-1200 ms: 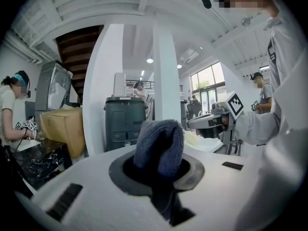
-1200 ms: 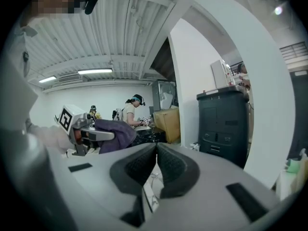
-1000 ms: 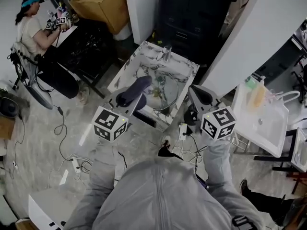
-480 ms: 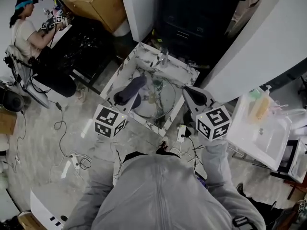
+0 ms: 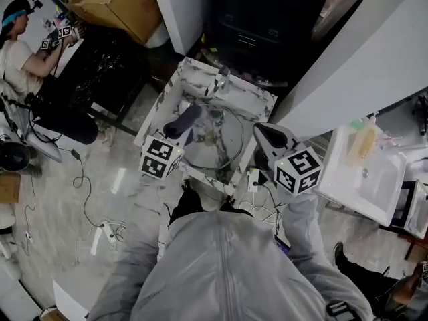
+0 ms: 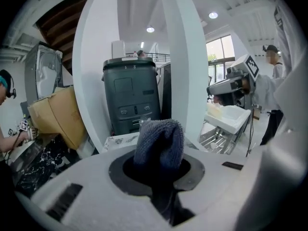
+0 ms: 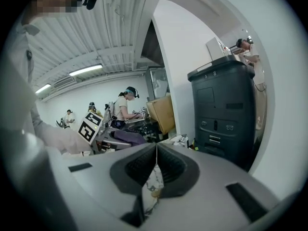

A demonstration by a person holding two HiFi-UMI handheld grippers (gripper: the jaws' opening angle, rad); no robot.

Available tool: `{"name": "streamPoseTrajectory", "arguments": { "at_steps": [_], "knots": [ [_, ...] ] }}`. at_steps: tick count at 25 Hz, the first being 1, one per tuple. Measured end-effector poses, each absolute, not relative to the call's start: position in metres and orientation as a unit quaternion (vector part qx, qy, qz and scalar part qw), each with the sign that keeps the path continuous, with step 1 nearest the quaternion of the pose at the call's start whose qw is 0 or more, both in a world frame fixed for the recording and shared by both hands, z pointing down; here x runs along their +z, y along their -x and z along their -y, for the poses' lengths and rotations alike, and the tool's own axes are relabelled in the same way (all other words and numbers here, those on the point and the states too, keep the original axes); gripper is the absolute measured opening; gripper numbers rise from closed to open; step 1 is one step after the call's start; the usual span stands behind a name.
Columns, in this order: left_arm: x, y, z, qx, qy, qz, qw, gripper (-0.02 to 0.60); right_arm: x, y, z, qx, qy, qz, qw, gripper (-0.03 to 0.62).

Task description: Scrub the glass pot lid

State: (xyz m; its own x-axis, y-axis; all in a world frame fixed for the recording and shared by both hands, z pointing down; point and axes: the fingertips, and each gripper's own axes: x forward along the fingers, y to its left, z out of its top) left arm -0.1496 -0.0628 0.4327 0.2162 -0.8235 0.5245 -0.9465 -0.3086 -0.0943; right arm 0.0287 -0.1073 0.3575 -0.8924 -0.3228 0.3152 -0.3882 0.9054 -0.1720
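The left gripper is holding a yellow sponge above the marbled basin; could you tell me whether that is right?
Not quite: the left gripper is holding a dark grey cloth, not a yellow sponge, above the marbled basin. The left gripper view shows the cloth clamped between its jaws.

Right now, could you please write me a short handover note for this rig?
Left gripper: shut on the cloth, close to the lid.
Right gripper: jaws together, apparently pinching the lid's rim.
Lid: in the basin, seemingly tilted.
Done: cloth and lid are both in hand; I cannot tell how much is scrubbed.
Left: probably rub the cloth over the glass while the right steadies it.
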Motion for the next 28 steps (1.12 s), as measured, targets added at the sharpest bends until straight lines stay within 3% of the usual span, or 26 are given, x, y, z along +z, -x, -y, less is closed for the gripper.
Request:
{"name": "streamPoseTrajectory", "arguments": {
  "at_steps": [14,28],
  "knots": [
    [0.551,0.193,0.111,0.327,-0.786,0.497,0.168,0.071,0.395,-0.013,0.125,0.14,-0.334,0.916,0.174,0.029],
    [0.646,0.204,0.159,0.4,-0.733,0.523,0.17,0.071,0.422,-0.029,0.12,0.169,-0.365,0.895,0.192,0.03]
  ]
}}
